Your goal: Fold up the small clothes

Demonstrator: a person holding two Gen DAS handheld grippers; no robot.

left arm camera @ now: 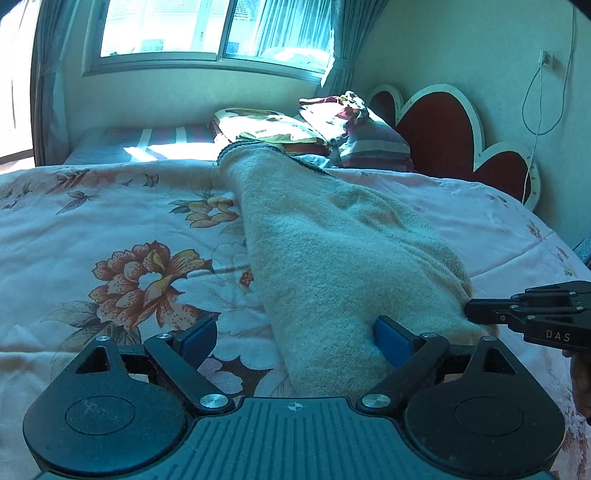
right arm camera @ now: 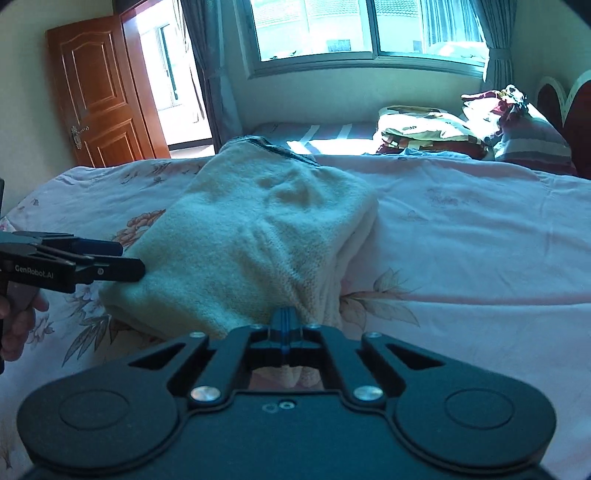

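A cream knitted garment (left arm camera: 332, 258) lay lengthwise across the floral quilt (left arm camera: 110, 229) of a sunlit bedroom, its dark-trimmed edge (left arm camera: 258, 147) toward the window (left arm camera: 207, 29) and its near end drawn toward the person working it. The right gripper (right arm camera: 284, 317) had its jaws pressed together at that near edge; cloth showed just behind the blue pads, and it looked pinched there, though the exact bite was hidden by the tool's body. The left gripper (left arm camera: 295, 336) stood with its jaws wide apart, the garment's near end lying between the two blue pads (left arm camera: 391, 339) without being pressed. That arrangement appeared deliberate: one tool anchoring the edge, the other poised astride the fabric to take its own corner, probably so both could lift the end together for a fold. A hand (right arm camera: 18, 325) steadied the left tool's grip. Pillows and bedding (left arm camera: 295, 125) were heaped by the heart-shaped headboard (left arm camera: 443, 133), well apart from the work.
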